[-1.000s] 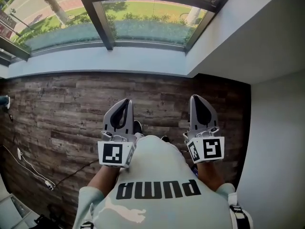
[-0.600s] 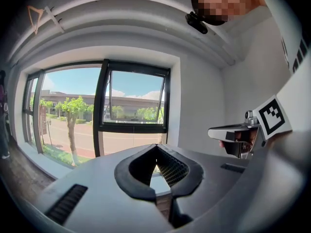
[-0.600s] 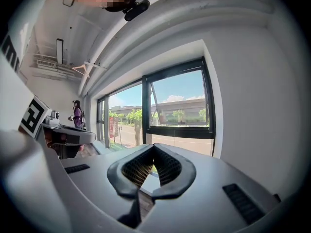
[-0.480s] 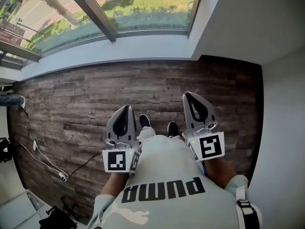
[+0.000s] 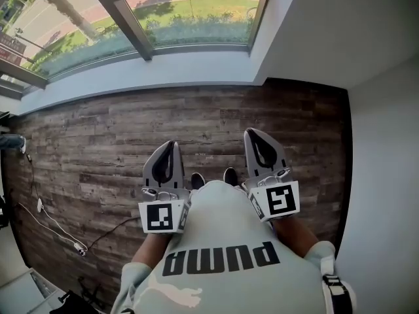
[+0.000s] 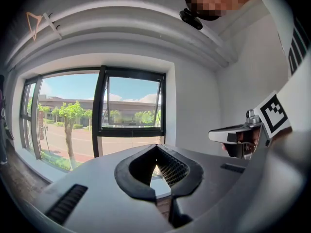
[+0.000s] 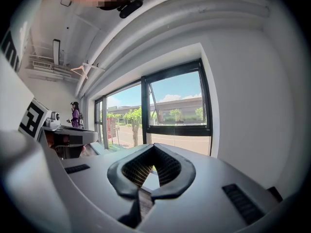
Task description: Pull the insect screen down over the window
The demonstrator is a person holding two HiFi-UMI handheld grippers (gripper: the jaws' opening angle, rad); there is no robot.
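While the black-framed glass window (image 5: pixel 196 18) fills the frame's top, no insect screen showing over it, the grey left tongs (image 5: pixel 169 146) and right tongs (image 5: pixel 253 135) sit pinched shut and empty at lower centre; arriving closed, they might miss the screen's pull.

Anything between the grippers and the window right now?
Only wood-plank floor, then the pale ledge under the window; the head view shows it. The left gripper and right gripper are shut and empty.
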